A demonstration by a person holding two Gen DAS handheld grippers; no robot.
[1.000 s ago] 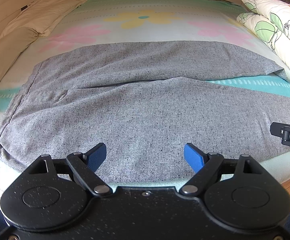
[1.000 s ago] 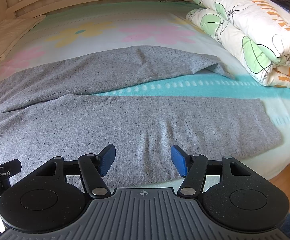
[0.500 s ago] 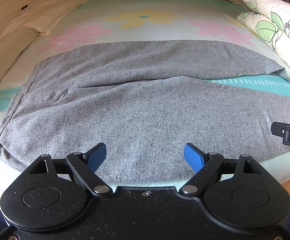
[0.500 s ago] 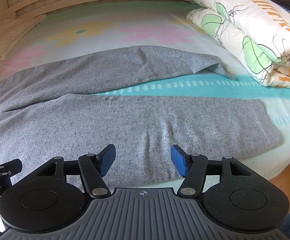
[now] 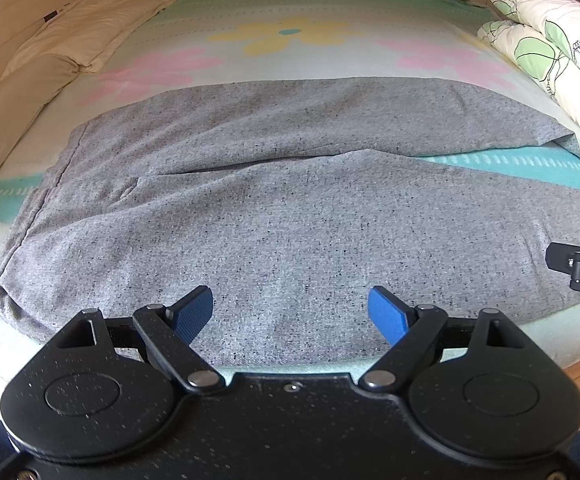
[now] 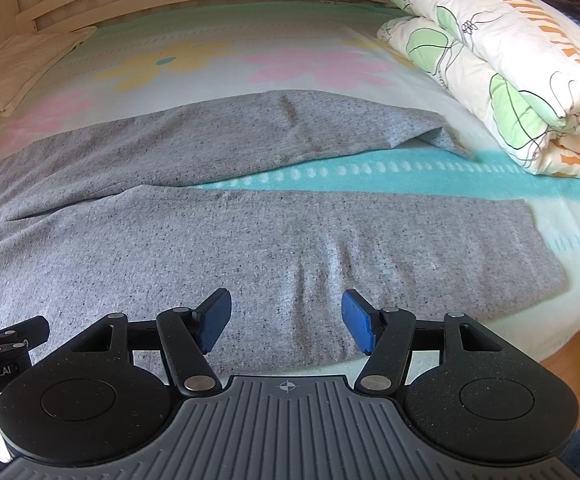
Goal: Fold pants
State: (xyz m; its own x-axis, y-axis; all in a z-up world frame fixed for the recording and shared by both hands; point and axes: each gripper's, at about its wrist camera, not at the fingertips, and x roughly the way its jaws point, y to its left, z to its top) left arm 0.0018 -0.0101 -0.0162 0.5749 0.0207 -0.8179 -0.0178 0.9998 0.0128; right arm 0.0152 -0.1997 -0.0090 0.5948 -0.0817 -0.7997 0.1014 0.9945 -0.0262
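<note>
Grey pants [image 5: 290, 216] lie spread flat across the bed, waistband at the left, both legs running to the right with a gap between them. The same pants [image 6: 249, 240] fill the right wrist view, the near leg's hem at the right. My left gripper [image 5: 290, 308] hovers over the near edge of the seat and thigh area, open with blue pads wide apart and nothing between them. My right gripper [image 6: 285, 316] hangs over the near leg's lower edge, open and empty. Each gripper shows at the edge of the other's view.
The bed sheet [image 5: 290, 36] is mint green with pink and yellow flowers. A cream pillow [image 5: 85, 28] lies at the far left. A folded floral quilt [image 6: 502, 68] sits at the right by the far leg's hem. Wooden floor [image 6: 578, 344] shows beyond the bed's near right corner.
</note>
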